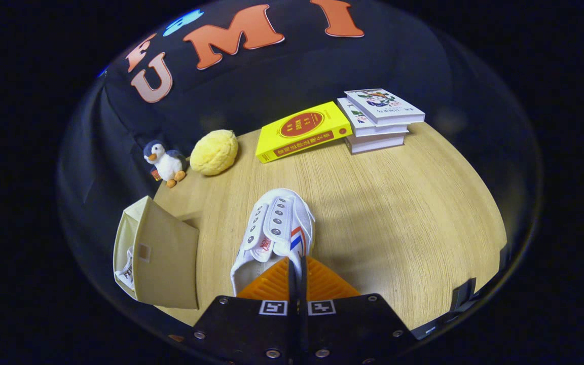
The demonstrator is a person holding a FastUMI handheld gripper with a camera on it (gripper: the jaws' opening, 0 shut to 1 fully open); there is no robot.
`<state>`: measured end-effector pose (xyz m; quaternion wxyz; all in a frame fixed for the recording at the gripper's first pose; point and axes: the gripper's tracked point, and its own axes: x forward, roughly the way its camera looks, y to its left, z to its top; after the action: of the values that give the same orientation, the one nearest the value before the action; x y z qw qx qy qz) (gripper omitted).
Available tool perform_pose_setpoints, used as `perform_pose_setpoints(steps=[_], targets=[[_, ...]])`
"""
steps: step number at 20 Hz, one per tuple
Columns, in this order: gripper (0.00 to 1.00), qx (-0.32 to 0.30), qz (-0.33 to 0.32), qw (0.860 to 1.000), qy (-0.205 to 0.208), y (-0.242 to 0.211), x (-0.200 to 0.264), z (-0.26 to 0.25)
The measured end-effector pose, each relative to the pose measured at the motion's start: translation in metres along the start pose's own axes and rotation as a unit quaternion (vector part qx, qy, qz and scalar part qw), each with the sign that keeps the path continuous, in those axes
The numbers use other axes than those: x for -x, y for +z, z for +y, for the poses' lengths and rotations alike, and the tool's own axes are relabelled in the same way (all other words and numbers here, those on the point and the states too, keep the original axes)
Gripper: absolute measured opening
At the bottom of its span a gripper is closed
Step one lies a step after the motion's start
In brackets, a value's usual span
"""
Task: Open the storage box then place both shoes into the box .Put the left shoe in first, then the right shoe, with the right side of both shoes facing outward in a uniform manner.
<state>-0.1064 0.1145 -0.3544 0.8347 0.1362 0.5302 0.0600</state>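
Fingers (297, 276) pinch together on the heel rim of a white shoe (277, 230), its toe pointing away over the wood table (398, 213). Just left stands the beige box (162, 256), open on its far left side with another shoe (125, 271) showing inside. Beyond lie a yellow plush (214, 152), a penguin (164, 162), a yellow book (302, 131) and stacked books (378, 119).
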Motion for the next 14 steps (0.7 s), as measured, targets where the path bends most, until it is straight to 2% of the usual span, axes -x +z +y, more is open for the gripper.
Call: perform_pose_setpoints(steps=[4, 6, 7, 9, 10, 14], targets=[[0.0, 0.021, -0.042, 0.998, 0.03, 0.038, 0.027, 0.04], [0.01, 0.033, -0.088, 0.994, 0.052, 0.068, 0.045, 0.068], [0.0, 0.056, -0.093, 0.993, 0.045, 0.073, 0.047, 0.073], [0.0, 0.084, -0.096, 0.992, 0.025, 0.068, 0.043, 0.07], [0.0, 0.085, -0.078, 0.993, 0.021, 0.053, 0.038, 0.068], [0.01, 0.056, -0.016, 0.998, -0.008, -0.009, 0.016, 0.044]])
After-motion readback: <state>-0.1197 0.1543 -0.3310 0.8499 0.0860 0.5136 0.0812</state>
